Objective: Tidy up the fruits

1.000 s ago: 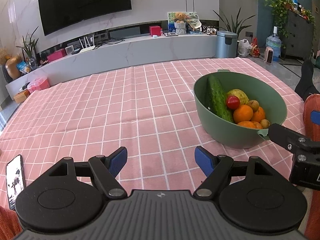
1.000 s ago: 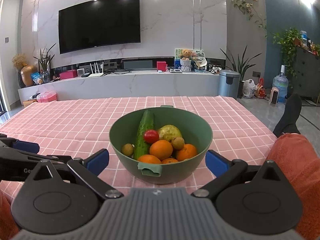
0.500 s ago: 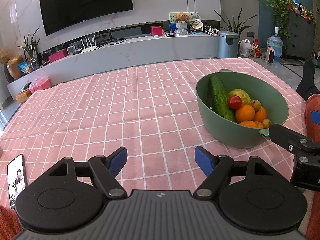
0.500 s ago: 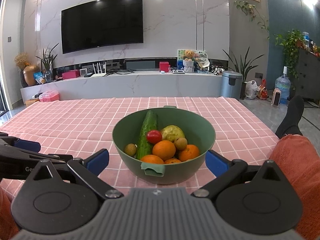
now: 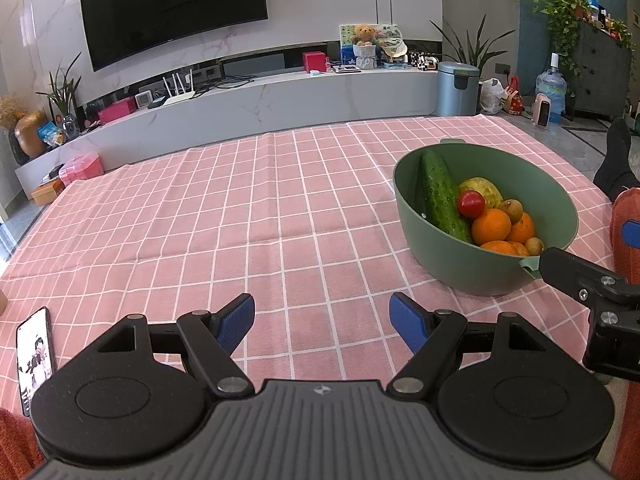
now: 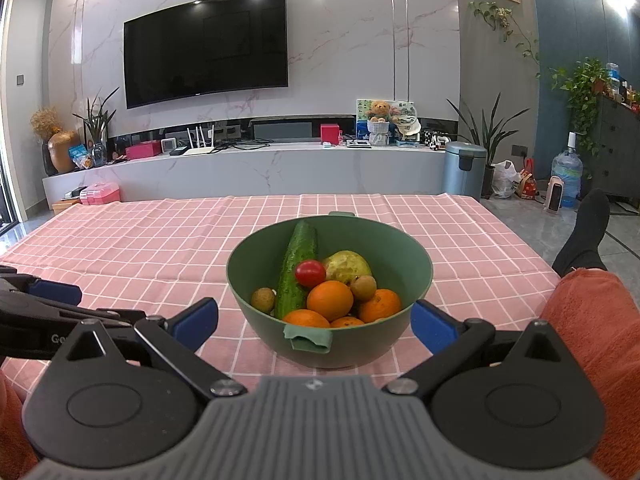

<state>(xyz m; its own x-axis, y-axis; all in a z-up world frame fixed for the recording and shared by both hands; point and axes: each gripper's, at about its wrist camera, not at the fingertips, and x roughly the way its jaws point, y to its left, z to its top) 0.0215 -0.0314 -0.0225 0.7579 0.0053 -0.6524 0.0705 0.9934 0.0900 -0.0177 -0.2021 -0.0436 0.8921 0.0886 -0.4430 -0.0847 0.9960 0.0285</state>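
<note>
Barely anything's shifted since a second ago; your views just lifted slightly. Both your left gripper and right gripper sit spread wide, holding nothing; all visible fruit's piled in the green plastic bowl on the pink checked tablecloth; could be sorted already, or waiting to come out; bowl's bottom is hidden.

Two wrist cameras looking low across the pink checked tablecloth

The left view is sitting left of the green bowl, facing the TV wall, with the bowl off to its right. The right view is facing the bowl head-on, close. Both are sharing bowl, cloth and television.
</note>
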